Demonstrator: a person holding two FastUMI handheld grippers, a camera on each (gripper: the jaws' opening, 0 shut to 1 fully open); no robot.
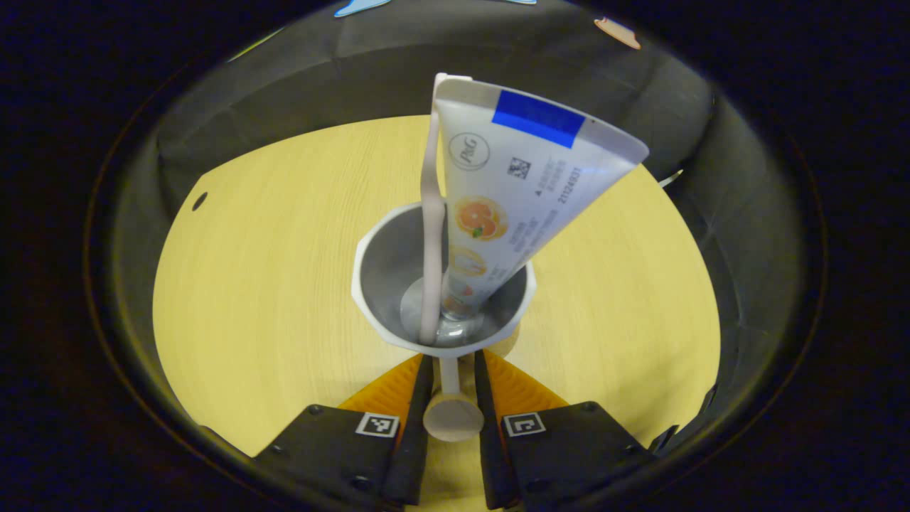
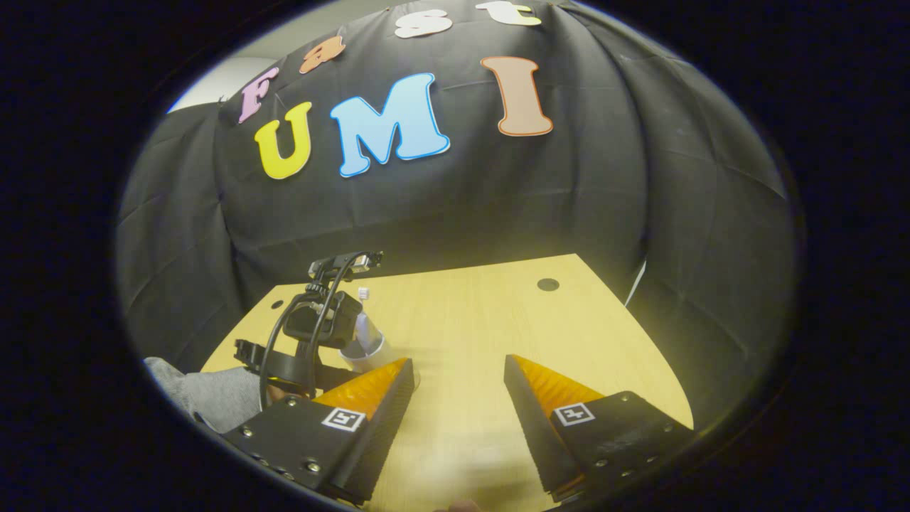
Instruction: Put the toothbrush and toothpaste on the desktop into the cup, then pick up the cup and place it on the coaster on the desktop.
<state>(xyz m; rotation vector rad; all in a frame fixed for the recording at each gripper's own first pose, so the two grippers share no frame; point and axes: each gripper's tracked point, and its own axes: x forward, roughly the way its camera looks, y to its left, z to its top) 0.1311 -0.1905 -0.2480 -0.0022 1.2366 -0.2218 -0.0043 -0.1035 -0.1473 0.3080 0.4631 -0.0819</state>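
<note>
Left gripper view looks down along the left tongs (image 1: 452, 398), whose two dark fingers stand close together on either side of the grey cup's handle (image 1: 452, 414), apparently pinching it; that grip seems chosen so the cup (image 1: 442, 281) can be carried upright with its load. The cup sits at the centre of the view, with the pale toothbrush (image 1: 431, 213) standing at its 9 o'clock side and the toothpaste tube (image 1: 522, 178) leaning toward 1 o'clock, cap end down on the cup's floor, so the first half of the task looks done. Whether the cup rests on the counter (image 1: 256, 284) or hangs just above it I cannot tell, and I can make out no coaster here. Right gripper view shows the right tongs (image 2: 458, 387) wide apart and holding nothing, idle over bare wood, probably kept clear of the carry. At its 9 o'clock, the other gripper with its camera mount (image 2: 323, 320) is held by a grey-sleeved arm (image 2: 206, 395), the white tube end poking up behind it. The counter is light yellow wood-grain with round cable holes (image 2: 547, 284), enclosed by black cloth walls.
</note>
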